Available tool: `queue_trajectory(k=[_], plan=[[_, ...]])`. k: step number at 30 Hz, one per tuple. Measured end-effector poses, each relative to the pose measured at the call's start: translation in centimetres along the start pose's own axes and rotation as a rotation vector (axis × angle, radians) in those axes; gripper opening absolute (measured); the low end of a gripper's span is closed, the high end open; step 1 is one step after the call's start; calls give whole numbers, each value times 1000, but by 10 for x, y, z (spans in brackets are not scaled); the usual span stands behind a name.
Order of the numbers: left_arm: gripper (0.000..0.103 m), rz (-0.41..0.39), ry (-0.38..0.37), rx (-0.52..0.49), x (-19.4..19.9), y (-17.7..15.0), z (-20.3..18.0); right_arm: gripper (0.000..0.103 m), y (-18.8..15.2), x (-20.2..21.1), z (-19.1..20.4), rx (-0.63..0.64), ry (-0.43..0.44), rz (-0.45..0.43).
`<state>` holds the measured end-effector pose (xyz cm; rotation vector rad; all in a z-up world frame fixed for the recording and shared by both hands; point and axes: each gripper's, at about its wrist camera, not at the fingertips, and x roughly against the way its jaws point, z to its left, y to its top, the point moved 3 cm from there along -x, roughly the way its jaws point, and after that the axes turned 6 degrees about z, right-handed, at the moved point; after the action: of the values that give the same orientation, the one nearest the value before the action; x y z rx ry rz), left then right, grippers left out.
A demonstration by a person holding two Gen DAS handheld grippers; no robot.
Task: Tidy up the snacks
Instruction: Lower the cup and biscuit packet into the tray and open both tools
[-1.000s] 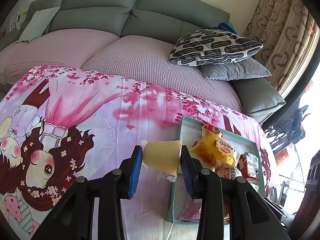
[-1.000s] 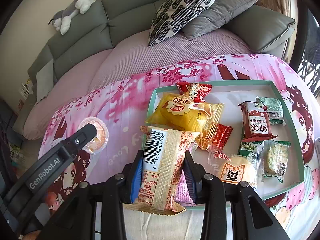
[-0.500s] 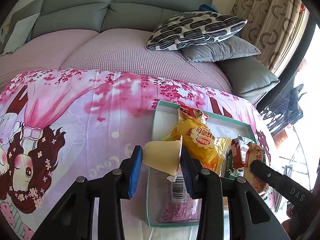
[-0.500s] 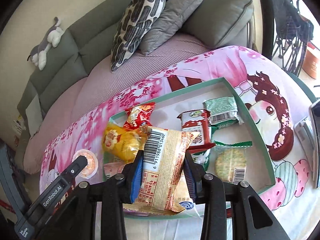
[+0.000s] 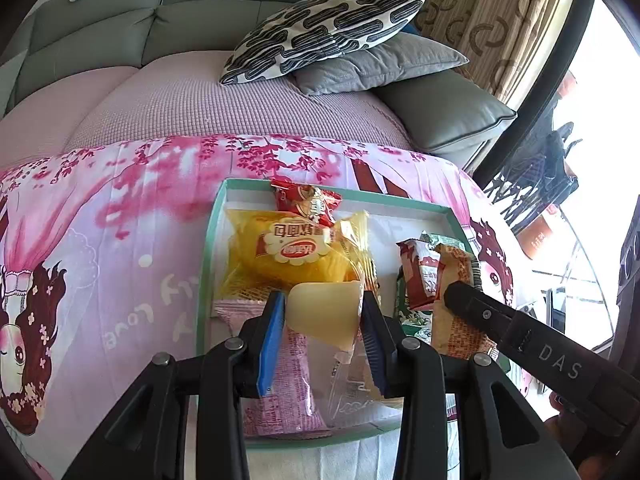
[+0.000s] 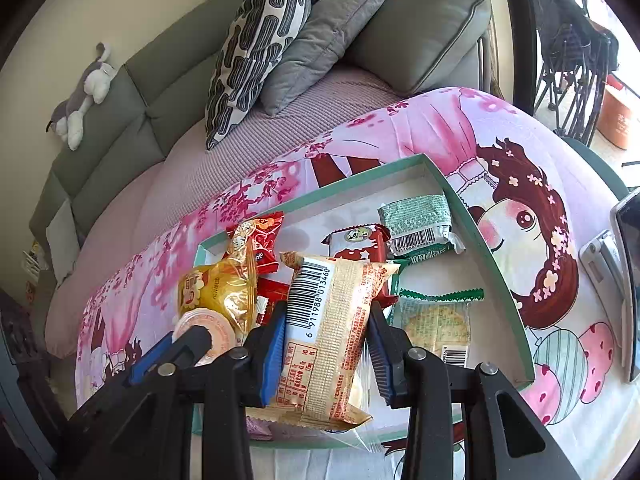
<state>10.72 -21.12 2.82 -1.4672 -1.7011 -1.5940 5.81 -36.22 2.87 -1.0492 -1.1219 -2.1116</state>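
Left gripper point(image 5: 323, 314): clamped on a jelly cup point(image 5: 322, 312), low centre of frame.
Right gripper point(image 6: 326, 330): clamped on a biscuit packet point(image 6: 332, 336), long axis upright.
Tray point(image 6: 472, 216): lay directly beneath both loads.
Free space: tray's upper right, nearer the right gripper.

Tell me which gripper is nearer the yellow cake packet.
Left. The left gripper, holding a jelly cup, sits just below the yellow cake packet; the right gripper, gripping a beige packet, is further right.
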Motion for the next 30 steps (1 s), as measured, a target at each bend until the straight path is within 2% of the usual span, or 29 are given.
queue_trajectory(k=[15,21,25,30], plan=[[39,47,-1,-47,-18,-8,-20,41,1,-7,4,43,-2,6],[40,52,2,-39,-14,-8,-17,41,0,-10,8,62,-2,10],[45,46,35,-42,-6,-8,-14,41,0,-10,11,71,12,10],[45,44,51,-30,3,-10,-5,41,-3,-11,16,89,14,16]])
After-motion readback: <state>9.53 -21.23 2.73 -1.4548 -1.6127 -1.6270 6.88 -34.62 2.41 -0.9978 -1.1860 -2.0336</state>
